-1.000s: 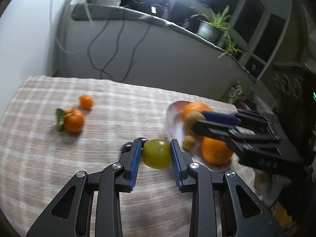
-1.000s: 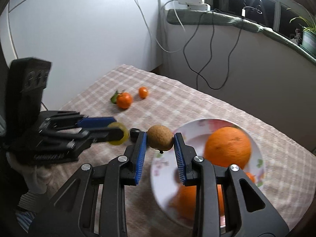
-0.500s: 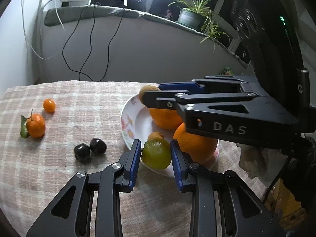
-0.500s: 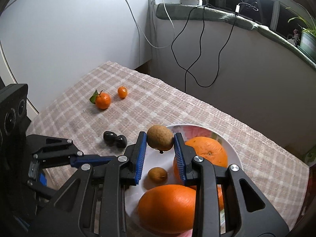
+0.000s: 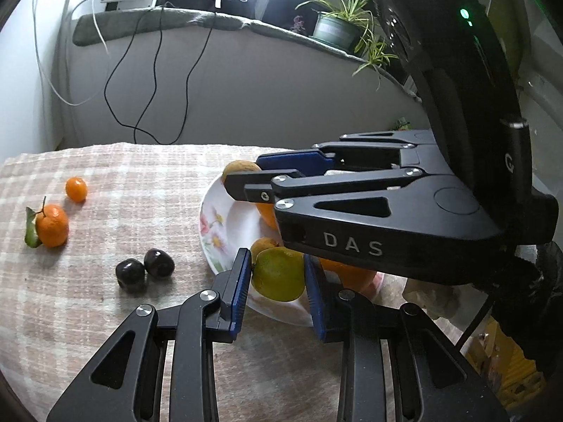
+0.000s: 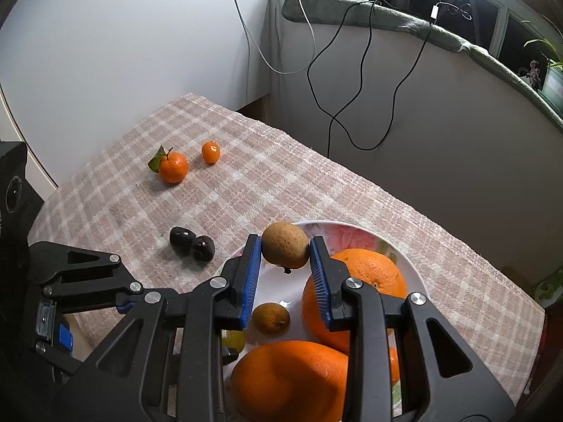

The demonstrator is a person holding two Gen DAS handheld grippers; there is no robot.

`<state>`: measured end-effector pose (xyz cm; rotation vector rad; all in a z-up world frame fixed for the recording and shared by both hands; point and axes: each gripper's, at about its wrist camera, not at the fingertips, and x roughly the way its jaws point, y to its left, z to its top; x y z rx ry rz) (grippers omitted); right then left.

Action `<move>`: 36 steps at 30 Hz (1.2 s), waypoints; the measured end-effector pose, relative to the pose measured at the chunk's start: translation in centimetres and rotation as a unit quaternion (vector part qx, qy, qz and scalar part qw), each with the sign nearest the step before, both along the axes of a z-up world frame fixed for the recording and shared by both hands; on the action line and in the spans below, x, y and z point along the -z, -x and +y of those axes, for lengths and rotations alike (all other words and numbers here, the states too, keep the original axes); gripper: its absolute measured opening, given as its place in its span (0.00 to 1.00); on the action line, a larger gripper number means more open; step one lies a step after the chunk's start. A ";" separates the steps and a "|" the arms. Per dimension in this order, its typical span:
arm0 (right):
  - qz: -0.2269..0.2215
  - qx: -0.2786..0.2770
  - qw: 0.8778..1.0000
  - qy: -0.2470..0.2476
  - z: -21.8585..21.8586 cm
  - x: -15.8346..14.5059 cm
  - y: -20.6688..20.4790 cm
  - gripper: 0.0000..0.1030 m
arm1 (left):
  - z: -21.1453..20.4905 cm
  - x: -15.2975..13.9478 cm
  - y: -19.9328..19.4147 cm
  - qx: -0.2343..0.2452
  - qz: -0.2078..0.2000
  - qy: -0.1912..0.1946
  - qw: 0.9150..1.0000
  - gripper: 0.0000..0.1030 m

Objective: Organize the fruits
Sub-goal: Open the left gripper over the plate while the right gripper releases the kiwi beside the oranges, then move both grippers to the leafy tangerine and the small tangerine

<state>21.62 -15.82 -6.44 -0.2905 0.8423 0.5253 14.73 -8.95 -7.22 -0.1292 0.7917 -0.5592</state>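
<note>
My left fingers (image 5: 278, 277) were clamped on a green-yellow citrus (image 5: 279, 274), both blue pads pressing its sides, held over the near rim of the flowered plate (image 5: 214, 221). My right fingers (image 6: 285, 260) gripped a brown round fruit (image 6: 285, 244) the same way, over the plate's far-left part. In the left view the right gripper sat above and beyond my left fingers, close enough to crowd them.

Just under the right fingers lay a smaller brown fruit (image 6: 271, 317); to their right and below, two big oranges (image 6: 355, 281) filled most of the plate. Free plate surface was the white patch left of the oranges, so I judged that as the drop zone for both fruits.

To do it well: lower one hand at a time, set each fruit down low before opening, and aim beside the small brown fruit, not on it. Round fruit would likely roll off the rim, so I'd release inward of the edge.

Further out, left of both fingers on the checked cloth over the desk (image 6: 281, 183), sat two dark cherries (image 6: 191, 242), a leafy mandarin (image 6: 173, 167) and a small kumquat (image 6: 211, 152), not yet collected.
</note>
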 end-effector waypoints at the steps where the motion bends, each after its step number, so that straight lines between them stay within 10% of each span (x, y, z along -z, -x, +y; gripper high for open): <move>1: 0.000 0.000 1.000 0.001 0.0 0.0 0.0 0.29 | -0.1 0.1 0.0 0.001 0.001 0.000 1.000 0.28; 10: -0.003 -0.001 1.000 0.003 0.1 0.2 -0.1 0.29 | -0.3 0.0 0.0 0.004 0.000 -0.006 1.000 0.31; 21: -0.026 0.010 1.000 -0.006 -0.1 -1.0 0.3 0.70 | -0.2 -0.2 0.2 0.003 -0.002 -0.001 1.000 0.47; 36: -0.033 0.025 0.999 -0.027 -0.7 -2.5 1.1 0.85 | 0.7 -0.7 1.6 -0.009 -0.006 -0.003 1.000 0.60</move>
